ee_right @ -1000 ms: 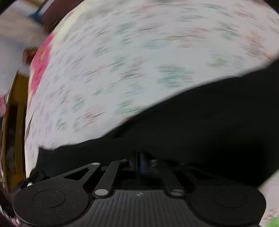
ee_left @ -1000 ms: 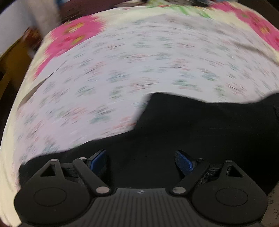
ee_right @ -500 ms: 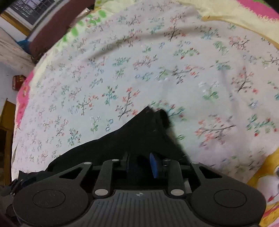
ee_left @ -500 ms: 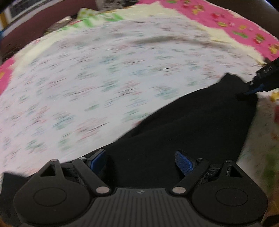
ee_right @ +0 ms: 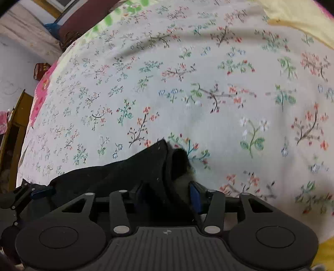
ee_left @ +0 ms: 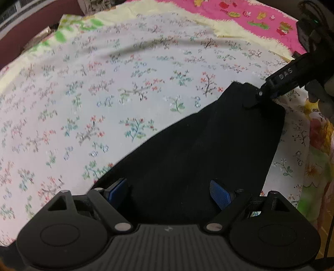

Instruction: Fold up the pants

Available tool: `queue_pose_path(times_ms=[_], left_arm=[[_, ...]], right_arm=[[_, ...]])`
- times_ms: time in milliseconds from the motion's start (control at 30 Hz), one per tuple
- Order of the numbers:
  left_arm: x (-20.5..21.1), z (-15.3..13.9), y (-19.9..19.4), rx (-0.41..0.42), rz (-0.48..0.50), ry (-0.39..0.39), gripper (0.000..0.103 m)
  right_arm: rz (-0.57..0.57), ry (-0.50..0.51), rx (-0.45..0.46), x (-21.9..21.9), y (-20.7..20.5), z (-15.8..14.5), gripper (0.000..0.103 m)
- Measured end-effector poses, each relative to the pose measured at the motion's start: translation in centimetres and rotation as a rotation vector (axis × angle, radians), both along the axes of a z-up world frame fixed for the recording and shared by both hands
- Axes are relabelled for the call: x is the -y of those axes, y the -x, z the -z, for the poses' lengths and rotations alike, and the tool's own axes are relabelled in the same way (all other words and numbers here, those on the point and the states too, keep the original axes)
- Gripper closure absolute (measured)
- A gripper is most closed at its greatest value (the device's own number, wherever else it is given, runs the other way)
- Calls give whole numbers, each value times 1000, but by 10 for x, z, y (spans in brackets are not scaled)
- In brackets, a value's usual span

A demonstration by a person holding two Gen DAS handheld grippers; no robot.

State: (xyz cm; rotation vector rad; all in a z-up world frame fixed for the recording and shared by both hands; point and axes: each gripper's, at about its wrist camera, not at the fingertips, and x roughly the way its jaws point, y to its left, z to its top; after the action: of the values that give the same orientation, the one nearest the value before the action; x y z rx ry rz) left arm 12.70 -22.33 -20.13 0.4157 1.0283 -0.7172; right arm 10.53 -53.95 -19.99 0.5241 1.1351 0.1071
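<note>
The black pants [ee_left: 208, 141] lie on the flowered bed sheet [ee_left: 104, 93]. In the left wrist view my left gripper [ee_left: 169, 191] is open, its blue pads wide apart with black cloth lying between them. My right gripper [ee_left: 269, 94] shows at the far right, at the pants' far corner. In the right wrist view my right gripper [ee_right: 167, 193] has its blue pads part open, with a bunched corner of the pants [ee_right: 154, 164] between them. The cloth hides the left pad. My left gripper [ee_right: 33, 192] shows at the left edge.
A yellow and pink quilt border [ee_left: 250, 18] runs along the far side of the bed. A wooden piece of furniture [ee_right: 14, 129] and a small red box [ee_right: 41, 69] stand beyond the bed's left edge. A dark headboard [ee_right: 83, 18] is at the back.
Both grippers have swung across the bed with the pants. The right gripper's pads, shut on the cloth a second ago, have come apart. The left gripper stays open.
</note>
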Motion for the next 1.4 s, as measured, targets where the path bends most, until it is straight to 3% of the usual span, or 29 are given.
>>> queue_pose_path(times_ms=[133, 300, 467, 533, 600, 667, 1033, 1267, 1400], left_arm=[[3, 6, 1, -8, 3, -12, 8], [3, 7, -1, -21, 4, -16, 8], [8, 13, -1, -29, 10, -40, 8], [10, 14, -1, -29, 18, -47, 8], [13, 15, -1, -28, 30, -56, 7], [12, 15, -1, -28, 35, -57, 7], [1, 12, 6, -28, 17, -13, 7], [-36, 5, 15, -6, -7, 69, 7], [-72, -6, 20, -4, -14, 114, 7]], right_arm=[[-42, -31, -23, 2, -7, 8, 67], [-51, -38, -33, 7, -5, 4, 67], [20, -202, -69, 9, 2, 17, 62], [10, -192, -63, 0, -4, 22, 63], [41, -233, -72, -2, -8, 26, 103], [73, -268, -97, -1, -7, 26, 103], [93, -378, -9, -20, 0, -42, 103], [38, -392, 11, -76, -3, -80, 103], [-24, -395, 6, -133, -8, -95, 103]])
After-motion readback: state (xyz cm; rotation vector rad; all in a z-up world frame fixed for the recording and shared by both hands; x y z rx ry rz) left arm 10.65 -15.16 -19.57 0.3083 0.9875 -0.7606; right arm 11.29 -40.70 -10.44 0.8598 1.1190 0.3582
